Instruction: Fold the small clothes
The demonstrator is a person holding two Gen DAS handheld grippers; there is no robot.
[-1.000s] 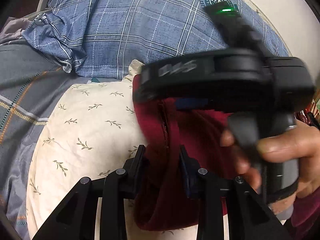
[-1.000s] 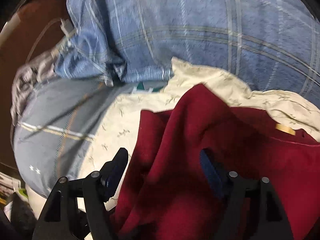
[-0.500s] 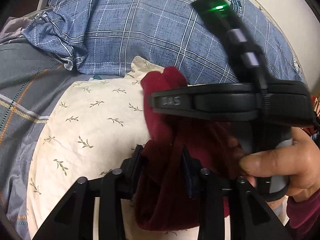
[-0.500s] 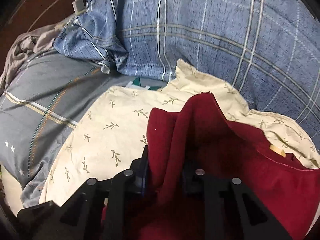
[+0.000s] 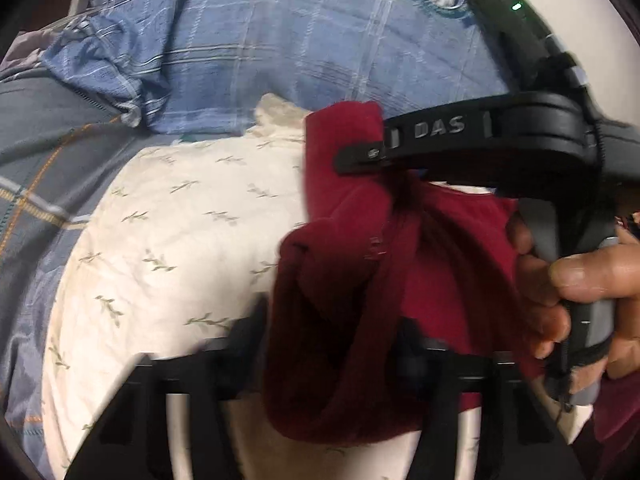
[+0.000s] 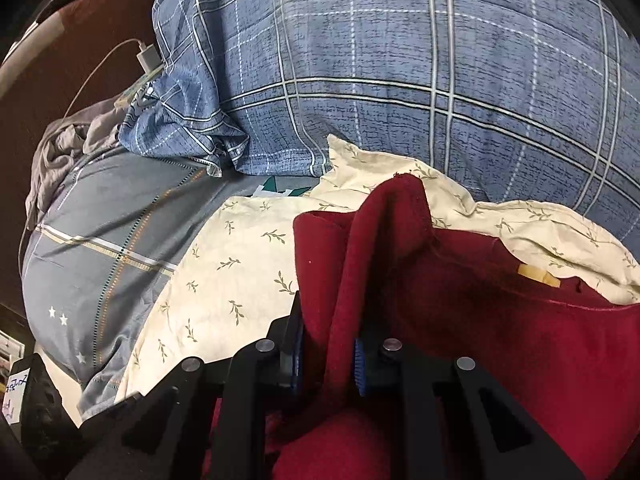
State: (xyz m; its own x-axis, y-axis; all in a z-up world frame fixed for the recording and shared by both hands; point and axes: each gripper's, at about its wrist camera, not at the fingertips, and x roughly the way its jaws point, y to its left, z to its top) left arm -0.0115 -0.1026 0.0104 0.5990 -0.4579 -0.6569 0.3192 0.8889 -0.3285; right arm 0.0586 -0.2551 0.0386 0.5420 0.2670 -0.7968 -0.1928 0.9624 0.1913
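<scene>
Blue plaid bedding [image 6: 400, 80] lies behind a cream leaf-print cloth [image 5: 180, 248]. On the cream cloth rests a dark red garment [image 6: 520, 340], bunched. Right gripper [image 6: 327, 356] is clamped on a raised fold of it. Left gripper [image 5: 332, 340] has the garment between its fingers; blur hides its grip.

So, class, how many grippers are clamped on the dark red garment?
2. The left gripper grips its near, hanging fold; the right gripper pinches a raised fold of the dark red garment.

One red garment [image 6: 500, 332] – two pillows [image 6: 400, 80]
</scene>
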